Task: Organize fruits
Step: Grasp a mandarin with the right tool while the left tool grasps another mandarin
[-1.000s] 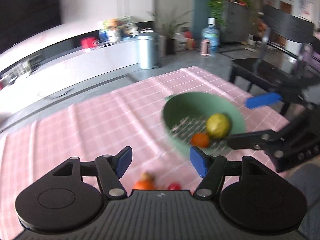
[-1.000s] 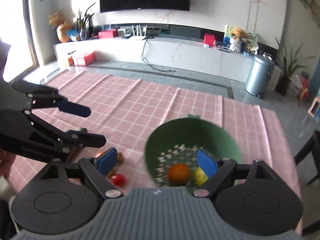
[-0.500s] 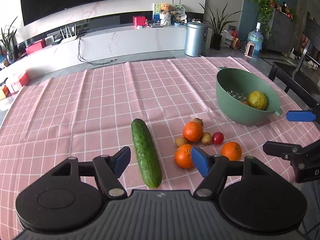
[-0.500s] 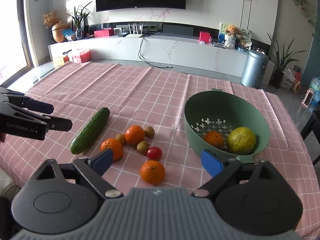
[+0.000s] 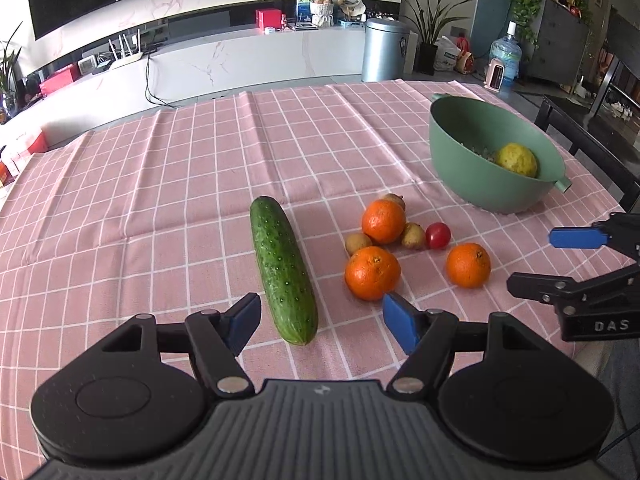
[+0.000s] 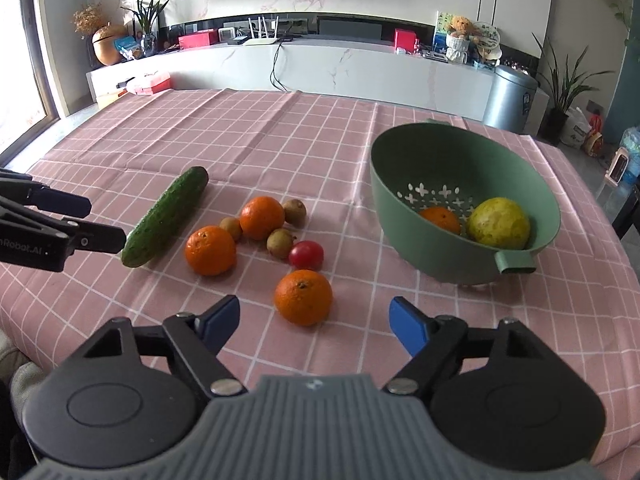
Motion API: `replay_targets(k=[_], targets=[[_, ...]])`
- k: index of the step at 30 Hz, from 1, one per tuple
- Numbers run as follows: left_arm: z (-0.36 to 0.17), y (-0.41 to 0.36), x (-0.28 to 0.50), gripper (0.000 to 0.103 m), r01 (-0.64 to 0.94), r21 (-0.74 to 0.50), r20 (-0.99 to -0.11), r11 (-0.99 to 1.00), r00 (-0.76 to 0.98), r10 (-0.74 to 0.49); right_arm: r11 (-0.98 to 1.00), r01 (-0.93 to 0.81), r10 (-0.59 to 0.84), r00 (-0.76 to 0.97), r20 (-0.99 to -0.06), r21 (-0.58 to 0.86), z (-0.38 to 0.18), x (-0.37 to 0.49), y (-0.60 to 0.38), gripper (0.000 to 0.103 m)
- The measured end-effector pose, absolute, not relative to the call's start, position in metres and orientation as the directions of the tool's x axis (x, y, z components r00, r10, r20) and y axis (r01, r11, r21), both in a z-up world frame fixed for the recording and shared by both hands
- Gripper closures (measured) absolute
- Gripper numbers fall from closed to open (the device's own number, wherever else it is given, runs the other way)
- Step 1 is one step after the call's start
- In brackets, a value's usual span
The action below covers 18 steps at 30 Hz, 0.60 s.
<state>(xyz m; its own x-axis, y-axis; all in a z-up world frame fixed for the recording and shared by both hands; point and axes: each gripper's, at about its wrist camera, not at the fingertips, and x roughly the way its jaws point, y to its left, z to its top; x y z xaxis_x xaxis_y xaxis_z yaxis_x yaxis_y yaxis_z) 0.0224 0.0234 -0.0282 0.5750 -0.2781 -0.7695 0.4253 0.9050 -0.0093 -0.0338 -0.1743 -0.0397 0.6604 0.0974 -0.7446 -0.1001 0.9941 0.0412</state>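
A green colander bowl (image 6: 440, 264) on the pink checked tablecloth holds an orange (image 6: 440, 219) and a yellow-green fruit (image 6: 498, 223). Left of it lie three oranges (image 6: 303, 298), a cherry tomato (image 6: 306, 255), small brown kiwis (image 6: 280, 242) and a cucumber (image 6: 166, 216). My right gripper (image 6: 314, 322) is open and empty, just short of the nearest orange. My left gripper (image 5: 320, 322) is open and empty, its jaws either side of the cucumber's near end (image 5: 294, 320). The bowl (image 5: 472, 176) also shows in the left wrist view.
The tablecloth (image 5: 160, 200) covers the whole table. A dark chair (image 5: 580, 136) stands past the table's right edge. A white low cabinet (image 6: 360, 68) and a metal bin (image 6: 508, 96) stand behind the table.
Both grippers have pulled back from over the bowl toward the table's near edge and steadied. The loose fruit and cucumber have come fully into view. Both stay open.
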Motion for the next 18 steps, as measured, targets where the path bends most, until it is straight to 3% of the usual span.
replay_targets(k=[5,10,14,18], targets=[[-0.037,0.022,0.027,0.021,0.421,-0.014,-0.787,0.907,0.555,-0.269,0.993,-0.107,0.108,0.635,-0.765,0.051,-0.062,-0.013,-0.173,0.039],[-0.039,0.022,0.030,0.021,0.415,-0.008,-0.795,0.910,0.549,-0.258,0.991,-0.113,0.124,0.620,-0.775,0.068,-0.072,0.002,-0.173,0.039],[-0.040,0.024,0.034,0.021,0.403,-0.022,-0.796,0.915,0.546,-0.260,0.988,-0.139,0.140,0.612,-0.778,0.069,-0.078,0.010,-0.170,0.052],[-0.045,0.022,0.035,0.021,0.411,0.002,-0.802,0.911,0.545,-0.244,0.987,-0.149,0.144,0.614,-0.776,0.065,-0.081,0.014,-0.167,0.052]])
